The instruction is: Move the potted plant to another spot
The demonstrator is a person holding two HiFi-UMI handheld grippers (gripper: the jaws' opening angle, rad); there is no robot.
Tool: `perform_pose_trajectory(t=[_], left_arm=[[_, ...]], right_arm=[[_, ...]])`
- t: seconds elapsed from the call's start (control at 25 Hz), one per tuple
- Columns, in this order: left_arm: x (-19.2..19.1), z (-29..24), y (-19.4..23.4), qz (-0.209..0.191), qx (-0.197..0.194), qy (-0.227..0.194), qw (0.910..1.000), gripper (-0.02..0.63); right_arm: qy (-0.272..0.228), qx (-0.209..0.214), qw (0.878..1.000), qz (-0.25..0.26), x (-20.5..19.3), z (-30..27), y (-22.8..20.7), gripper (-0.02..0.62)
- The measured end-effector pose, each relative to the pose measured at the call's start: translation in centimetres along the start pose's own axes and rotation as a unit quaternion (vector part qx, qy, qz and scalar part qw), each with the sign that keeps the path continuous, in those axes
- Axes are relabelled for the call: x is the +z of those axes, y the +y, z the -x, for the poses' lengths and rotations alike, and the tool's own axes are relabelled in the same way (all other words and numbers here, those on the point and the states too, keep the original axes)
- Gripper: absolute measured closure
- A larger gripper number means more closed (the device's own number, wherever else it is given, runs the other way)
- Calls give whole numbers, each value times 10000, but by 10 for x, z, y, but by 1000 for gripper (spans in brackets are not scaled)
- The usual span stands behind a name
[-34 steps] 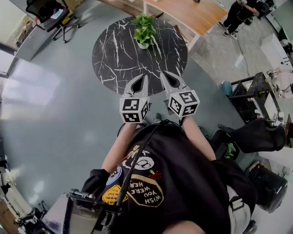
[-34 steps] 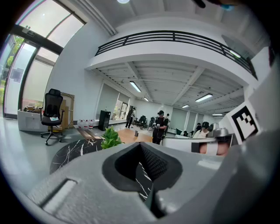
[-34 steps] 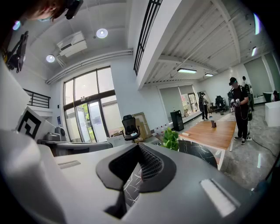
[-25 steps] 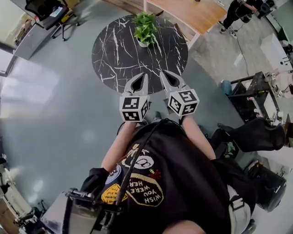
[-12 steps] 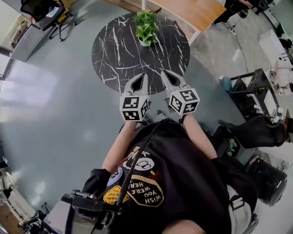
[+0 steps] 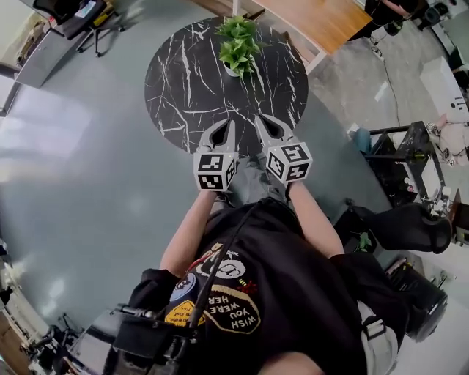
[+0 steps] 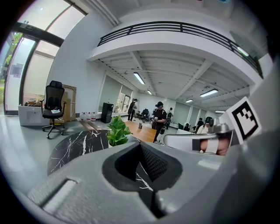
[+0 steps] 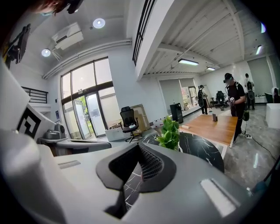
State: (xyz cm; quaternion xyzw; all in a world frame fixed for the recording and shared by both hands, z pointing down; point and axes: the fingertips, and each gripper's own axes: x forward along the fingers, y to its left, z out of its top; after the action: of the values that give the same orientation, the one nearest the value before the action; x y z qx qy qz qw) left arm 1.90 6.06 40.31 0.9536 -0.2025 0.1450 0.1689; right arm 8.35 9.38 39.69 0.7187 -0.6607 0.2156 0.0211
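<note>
The grey floor (image 6: 80, 190) is seen across most of the head view. The lower centre of that view is taken up by the person's black shirt (image 6: 293, 293), by which the floor beneath is hidden. A round black marble table (image 6: 187, 84) is recorded at upper centre. Its near rim is partly covered in the picture by both grippers. A wooden table (image 6: 322, 22) at upper right is cut off by the top edge.

The left gripper (image 6: 230, 125) and the right gripper (image 6: 258, 119) are held side by side at centre frame. In each gripper view the jaws are noted pressed together, with nothing between them.

The potted plant (image 6: 238, 44) is found on the far side of the marble table, well apart from both grippers. Its white pot (image 6: 231, 71) is largely masked by leaves.
</note>
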Motion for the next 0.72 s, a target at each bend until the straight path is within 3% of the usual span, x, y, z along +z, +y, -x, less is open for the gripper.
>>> perform_pose_trajectory(t=[0.24,0.4,0.64,0.72], left_arm=[[-7,-70,14,75,207,-209,9995,601],[-11,-117,35,182,555,-346,9977,601],[-25,-163,85,129,1200,-364,9920,601],[-42,-178,104,97,1360,-250,9903,603]], right_arm=[[165,539,9982,191,-15,-53,-62,594],[246,875,9949,437,-27,-99,-99,594],[339,901,9937,569,-63,-174,-135,590],[503,902,9935,485,-81,-198,-141,514]])
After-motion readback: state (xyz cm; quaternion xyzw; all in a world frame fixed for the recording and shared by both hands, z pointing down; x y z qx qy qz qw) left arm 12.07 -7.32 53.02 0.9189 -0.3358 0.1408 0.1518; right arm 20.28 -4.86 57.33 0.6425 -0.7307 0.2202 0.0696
